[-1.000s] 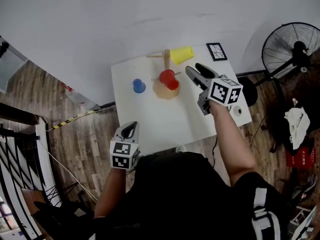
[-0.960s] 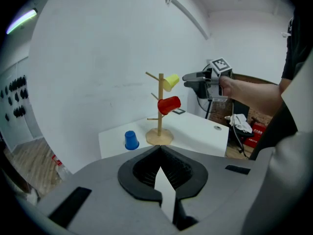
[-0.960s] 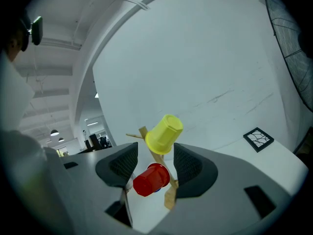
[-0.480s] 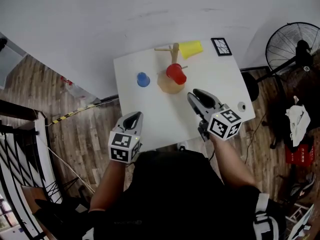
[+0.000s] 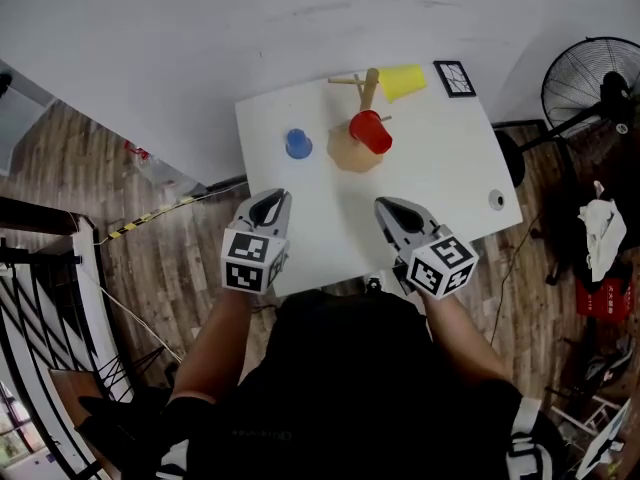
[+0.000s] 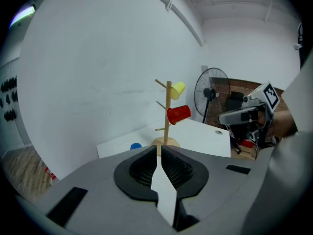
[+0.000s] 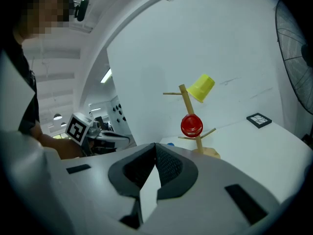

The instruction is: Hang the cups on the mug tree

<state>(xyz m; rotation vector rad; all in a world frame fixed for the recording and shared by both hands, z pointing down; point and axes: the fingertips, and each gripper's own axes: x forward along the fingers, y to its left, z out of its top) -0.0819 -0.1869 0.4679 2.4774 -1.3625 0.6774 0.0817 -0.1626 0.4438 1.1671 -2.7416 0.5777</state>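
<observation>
A wooden mug tree (image 5: 368, 90) stands at the far side of the white table (image 5: 440, 183). A yellow cup (image 5: 401, 81) hangs on an upper peg and a red cup (image 5: 371, 131) on a lower one. A blue cup (image 5: 298, 144) stands upside down on the table, left of the tree. My left gripper (image 5: 271, 202) is shut and empty at the table's near left edge. My right gripper (image 5: 391, 210) hovers over the near edge; its jaws have just been closing and are shut with nothing between them. In the right gripper view the red cup (image 7: 191, 125) and yellow cup (image 7: 201, 87) hang ahead.
A black-framed marker card (image 5: 455, 78) lies at the table's far right corner, and a small round hole (image 5: 497, 200) sits near the right edge. A standing fan (image 5: 592, 83) is to the right on the wooden floor, with a white cloth (image 5: 607, 233) below it.
My right gripper drew back from the mug tree to the table's near edge and closed its jaws, leaving the red cup on its peg. The left gripper edged forward to the table.
</observation>
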